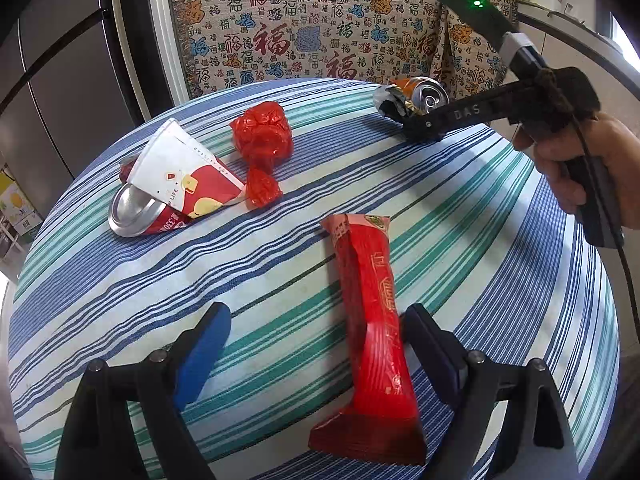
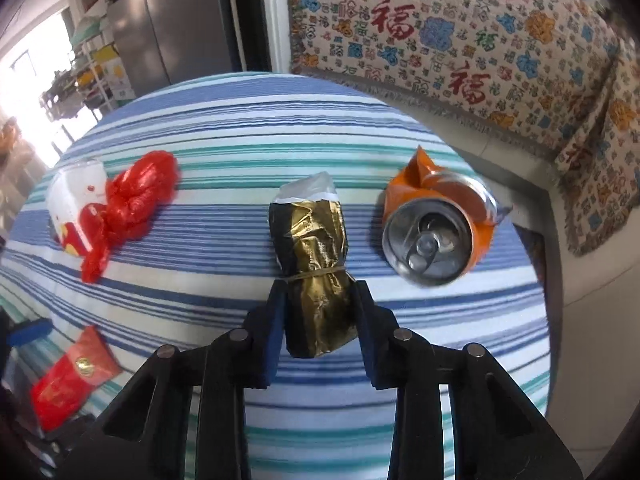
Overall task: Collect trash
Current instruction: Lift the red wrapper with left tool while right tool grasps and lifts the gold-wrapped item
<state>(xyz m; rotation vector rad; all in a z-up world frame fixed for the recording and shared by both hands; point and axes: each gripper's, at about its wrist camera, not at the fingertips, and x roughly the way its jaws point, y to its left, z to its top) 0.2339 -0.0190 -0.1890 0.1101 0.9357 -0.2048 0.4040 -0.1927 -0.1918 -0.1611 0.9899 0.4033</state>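
A round table (image 1: pixel 500 208) under a blue, green and white striped cloth carries the rubbish, with a patterned throw (image 1: pixel 320 24) draped behind it on the far side. At the near edge the left gripper (image 1: pixel 316 328) angles steeply down, its tongs spread wide apart, and a long red packet (image 1: pixel 372 320) lies on the cloth between them, against the right finger, ungripped. At the far right a bare hand (image 1: pixel 584 164) grips the handle of the right gripper (image 2: pixel 318 312), which also tilts down; its tongs are clamped on a crumpled gold-and-black wrapper (image 2: pixel 312 248). Just right of it lies a crushed orange can (image 2: pixel 436 224). On the far left sit a flattened paper cup (image 1: pixel 180 172), a red can (image 1: pixel 136 212) under it, and a knotted red plastic bag (image 1: pixel 262 136).
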